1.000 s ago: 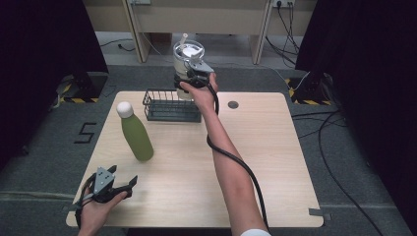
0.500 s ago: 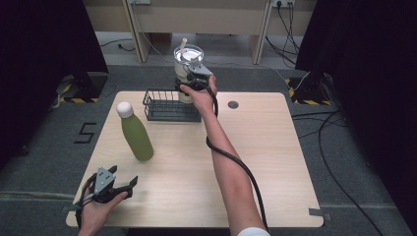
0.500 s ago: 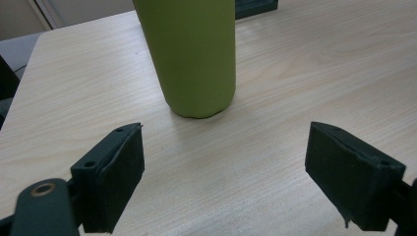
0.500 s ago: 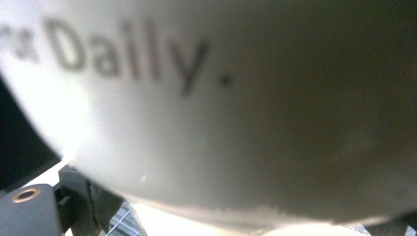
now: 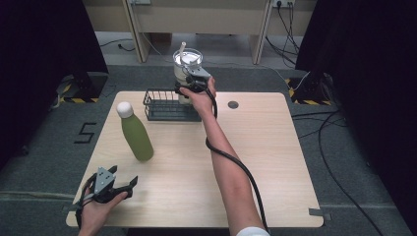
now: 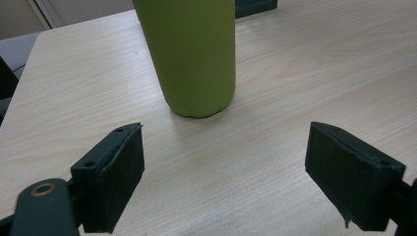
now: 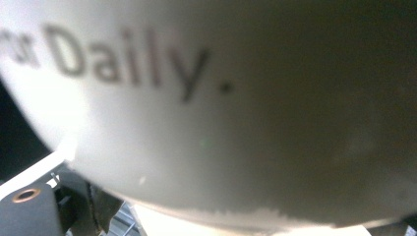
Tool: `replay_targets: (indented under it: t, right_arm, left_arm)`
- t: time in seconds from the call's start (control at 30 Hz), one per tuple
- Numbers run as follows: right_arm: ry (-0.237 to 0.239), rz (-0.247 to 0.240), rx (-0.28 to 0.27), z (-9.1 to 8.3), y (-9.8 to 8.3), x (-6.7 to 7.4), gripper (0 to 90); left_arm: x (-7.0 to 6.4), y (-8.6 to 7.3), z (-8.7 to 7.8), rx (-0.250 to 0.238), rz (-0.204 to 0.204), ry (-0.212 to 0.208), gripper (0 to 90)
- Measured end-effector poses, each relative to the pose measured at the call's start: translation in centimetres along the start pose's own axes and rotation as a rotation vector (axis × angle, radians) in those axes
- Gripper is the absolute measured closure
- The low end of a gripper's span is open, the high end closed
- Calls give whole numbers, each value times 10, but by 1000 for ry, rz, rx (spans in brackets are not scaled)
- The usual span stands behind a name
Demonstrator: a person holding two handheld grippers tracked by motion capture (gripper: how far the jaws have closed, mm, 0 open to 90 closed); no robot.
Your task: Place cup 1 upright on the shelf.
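Right gripper (image 5: 193,84): at the far edge of the table, clamped on the pale tumbler with clear lid and white straw (image 5: 187,64); the hand wraps the grip just behind it.
Tumbler position: at the right end of the black wire basket (image 5: 169,104), at the far rim of the light wooden table (image 5: 275,162). Whether its base is in the basket, behind it or off the surface I cannot tell from the high view.
Right gripper view: the tumbler wall (image 7: 236,108) with blurred lettering sits hard against the lens; a jaw edge shows at lower left, touching it.
Change over the last second: very little. The right arm and tumbler sit in nearly the same place as a second ago, perhaps a shade lower and nearer the basket. The grip has held throughout.
Reading: a slow carry or placement around the basket, judged as mid-step rather than finished.
Left gripper (image 5: 120,186): resting near the front left corner of the table, jaws spread wide, holding nothing; unchanged over the same second.
Left gripper view: the two black pads (image 6: 115,182) stand well apart, with the tall green bottle (image 6: 189,54) upright ahead of them and clear of both.
Green bottle with white cap (image 5: 135,132): upright, between the left gripper and the basket, untouched.
Risk: tumbler is top-heavy with lid and straw; a tilted release at the table rim could tip it.
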State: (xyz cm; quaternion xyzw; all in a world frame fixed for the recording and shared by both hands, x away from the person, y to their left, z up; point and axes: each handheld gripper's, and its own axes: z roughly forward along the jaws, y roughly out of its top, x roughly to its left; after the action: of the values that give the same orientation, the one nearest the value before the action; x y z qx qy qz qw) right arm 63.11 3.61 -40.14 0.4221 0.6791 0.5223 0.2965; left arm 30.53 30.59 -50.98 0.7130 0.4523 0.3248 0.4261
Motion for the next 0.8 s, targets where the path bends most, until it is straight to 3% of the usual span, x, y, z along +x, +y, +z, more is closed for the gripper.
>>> replay_targets:
  t: [0.5,0.8]
  right_arm:
    - [-5,-6,53,11,-19,1,99]
    - [-16,-17,54,14,-25,1,98]
  left_arm:
    - [1,-1,0,2,1,-2,144]
    - [1,-1,0,3,1,-2,144]
